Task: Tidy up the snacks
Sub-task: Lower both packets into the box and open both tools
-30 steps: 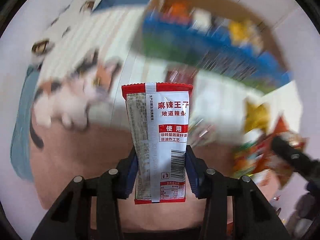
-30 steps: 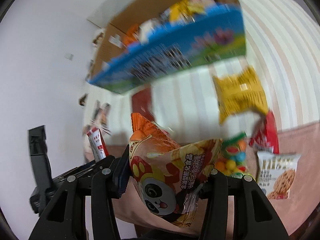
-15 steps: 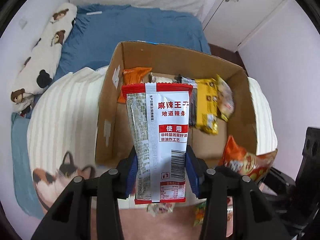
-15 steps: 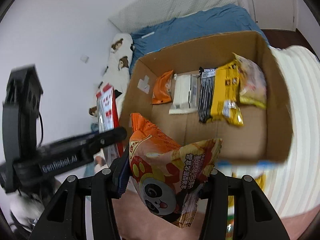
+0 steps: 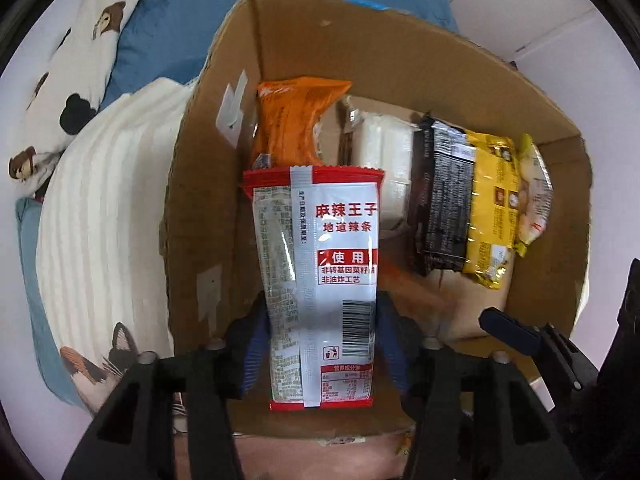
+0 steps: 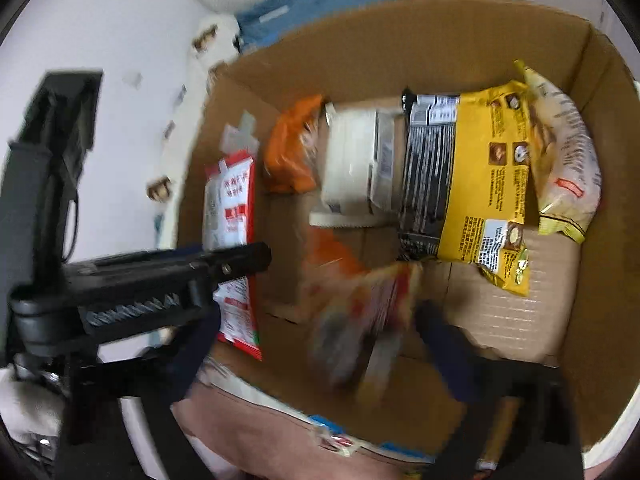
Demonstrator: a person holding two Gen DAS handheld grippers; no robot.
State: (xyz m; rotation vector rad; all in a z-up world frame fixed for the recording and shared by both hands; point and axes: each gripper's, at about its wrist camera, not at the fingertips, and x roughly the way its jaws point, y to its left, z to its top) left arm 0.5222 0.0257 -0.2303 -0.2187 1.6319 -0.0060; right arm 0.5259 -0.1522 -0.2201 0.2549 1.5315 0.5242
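Observation:
My left gripper (image 5: 318,340) is shut on a red and white spicy-strip packet (image 5: 316,264), held upright over the near left part of the open cardboard box (image 5: 400,52). The packet also shows in the right wrist view (image 6: 232,240). In the right wrist view the orange panda chip bag (image 6: 360,308) is a blur between the spread fingers of my right gripper (image 6: 316,328), over the box floor. Whether the fingers still touch it I cannot tell. The box holds an orange packet (image 5: 296,120), a white pack (image 5: 384,152), a black and yellow bag (image 5: 464,200) and a pale bag (image 5: 534,188).
The box stands on a white striped blanket (image 5: 100,208) with a cat print, on a blue bed (image 5: 192,4). A bear-print pillow (image 5: 76,60) lies at the left. Loose snack packets (image 6: 340,440) lie by the box's near wall.
Both grippers swung from the loose snacks up over the box and moved down into it. The right gripper's fingers have spread and the chip bag has blurred and dropped lower.

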